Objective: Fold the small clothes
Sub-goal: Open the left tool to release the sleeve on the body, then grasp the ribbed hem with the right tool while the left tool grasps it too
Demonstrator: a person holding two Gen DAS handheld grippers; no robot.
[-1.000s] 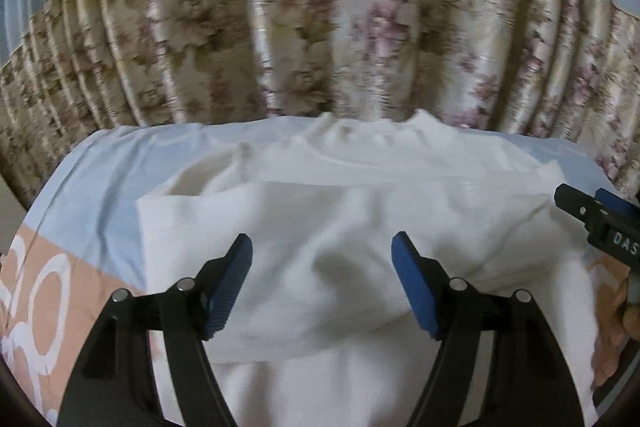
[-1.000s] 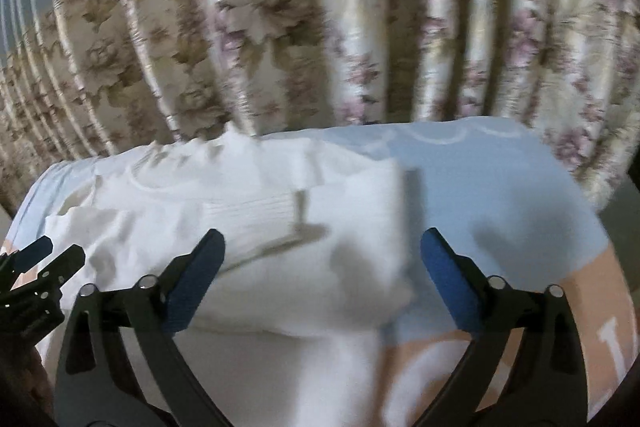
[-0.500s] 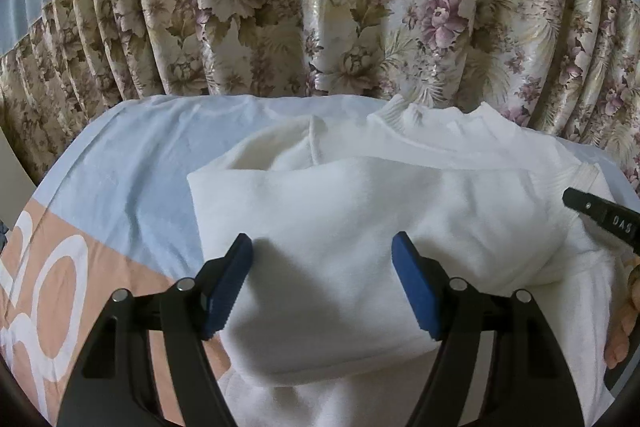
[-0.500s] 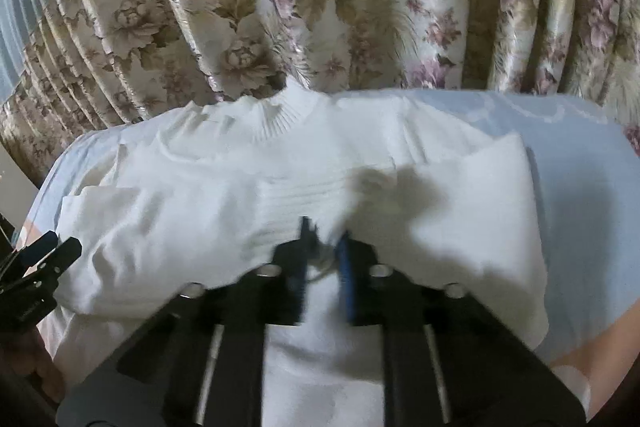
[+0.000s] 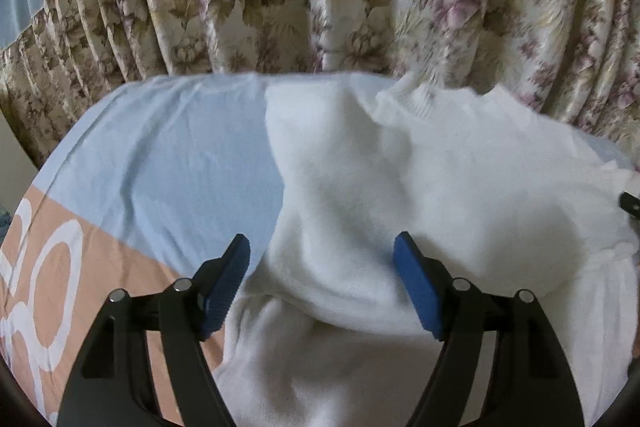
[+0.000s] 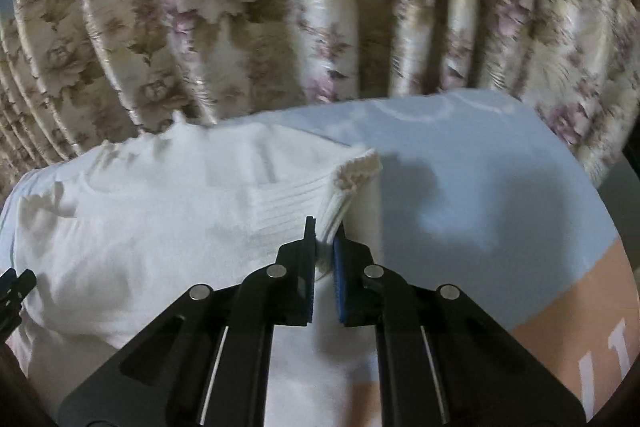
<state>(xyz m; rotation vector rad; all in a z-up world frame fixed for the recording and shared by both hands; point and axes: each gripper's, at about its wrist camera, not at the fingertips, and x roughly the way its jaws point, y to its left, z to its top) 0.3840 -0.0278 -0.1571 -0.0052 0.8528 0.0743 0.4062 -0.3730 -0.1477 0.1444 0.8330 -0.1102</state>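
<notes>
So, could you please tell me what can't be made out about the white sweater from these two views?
- Left wrist view: the white knit sweater's lower hem is cut off by the bottom edge and the open left tongs.
- Right wrist view: the ribbed cuff pinched in the right tongs; the tongs' black arms hide the fabric below.
- Both views: motion blur obscures the knit texture.

right tongs (image 6: 323,247) pinch the ribbed cuff (image 6: 292,211) of the white sweater (image 6: 132,227).

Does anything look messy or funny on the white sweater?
A little. The white sweater is rumpled, not flat, and its ribbed cuff sticks up, pinched in the right gripper. The left gripper is open over a puffy fold.
</notes>
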